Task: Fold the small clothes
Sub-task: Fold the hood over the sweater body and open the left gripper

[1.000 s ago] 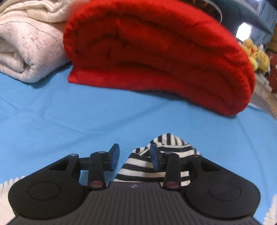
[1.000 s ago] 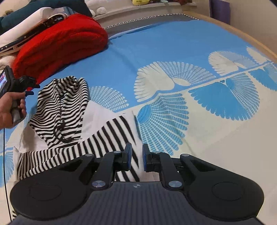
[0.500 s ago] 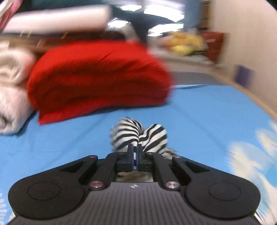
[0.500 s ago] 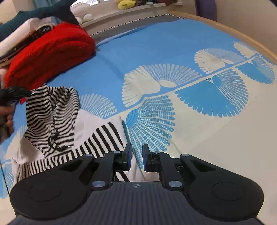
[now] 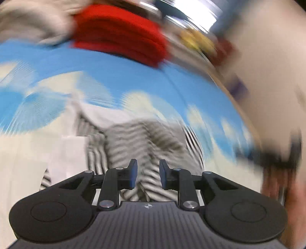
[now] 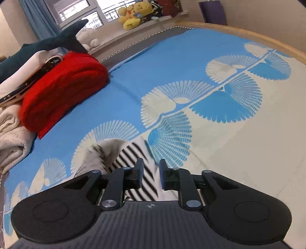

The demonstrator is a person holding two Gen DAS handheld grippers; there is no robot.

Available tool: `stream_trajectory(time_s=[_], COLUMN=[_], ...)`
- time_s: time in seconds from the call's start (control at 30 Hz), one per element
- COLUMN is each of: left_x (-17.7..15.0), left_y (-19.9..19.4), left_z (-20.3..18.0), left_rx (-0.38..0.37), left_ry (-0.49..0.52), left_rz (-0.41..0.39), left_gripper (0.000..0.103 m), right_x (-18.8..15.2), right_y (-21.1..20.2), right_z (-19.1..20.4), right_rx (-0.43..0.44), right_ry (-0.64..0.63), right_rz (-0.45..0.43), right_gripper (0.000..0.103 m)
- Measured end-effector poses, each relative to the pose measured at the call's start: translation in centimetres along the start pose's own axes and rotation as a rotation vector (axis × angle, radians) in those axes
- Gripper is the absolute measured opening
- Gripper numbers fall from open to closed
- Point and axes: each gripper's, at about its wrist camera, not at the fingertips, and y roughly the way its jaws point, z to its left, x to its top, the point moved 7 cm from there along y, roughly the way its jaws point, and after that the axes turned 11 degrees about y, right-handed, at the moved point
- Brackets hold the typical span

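A small black-and-white striped hooded garment (image 5: pixel 145 141) lies on the blue and cream patterned bedspread (image 5: pixel 118 76). The left wrist view is blurred by motion. My left gripper (image 5: pixel 148 175) is open and empty just above the striped cloth. In the right wrist view the garment's striped sleeve and white body (image 6: pixel 132 153) lie right in front of my right gripper (image 6: pixel 150 175), which is open, with the striped cloth showing between its jaws. I cannot tell if it touches the cloth.
A folded red blanket (image 6: pixel 63 84) and cream blankets (image 6: pixel 11 138) are piled at the far left of the bed. A plush shark (image 6: pixel 44 44) lies on them. Plush toys (image 6: pixel 133 16) sit on the windowsill. The wooden bed edge (image 6: pixel 248 36) runs at the right.
My left gripper had shut on the striped hood, carried it over the garment, and has now opened and let it go. My right gripper moved forward over the sleeve and opened wider.
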Motion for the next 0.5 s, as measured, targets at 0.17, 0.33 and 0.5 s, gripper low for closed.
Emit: stream_trajectory(time_s=[0.17, 0.33, 0.5], left_x=[-3.7, -6.2, -6.2], left_y=[5.1, 10.6, 13.6], left_z=[3.7, 5.8, 5.6], left_rx=[0.031, 0.015, 0.008], left_ry=[-0.273, -0.516, -0.489], left_rz=[0.086, 0.209, 0.314], left_gripper=[0.026, 0.026, 0.026], right_x=[-2.9, -5.3, -7.2], right_y=[2.1, 4.9, 7.9], right_z=[0.1, 1.7, 3.1], right_rx=[0.023, 0.090, 0.068], right_ry=[0.023, 0.071, 0.062], right_rz=[0.120, 0.296, 0.397], right_gripper=[0.022, 0.041, 0.041])
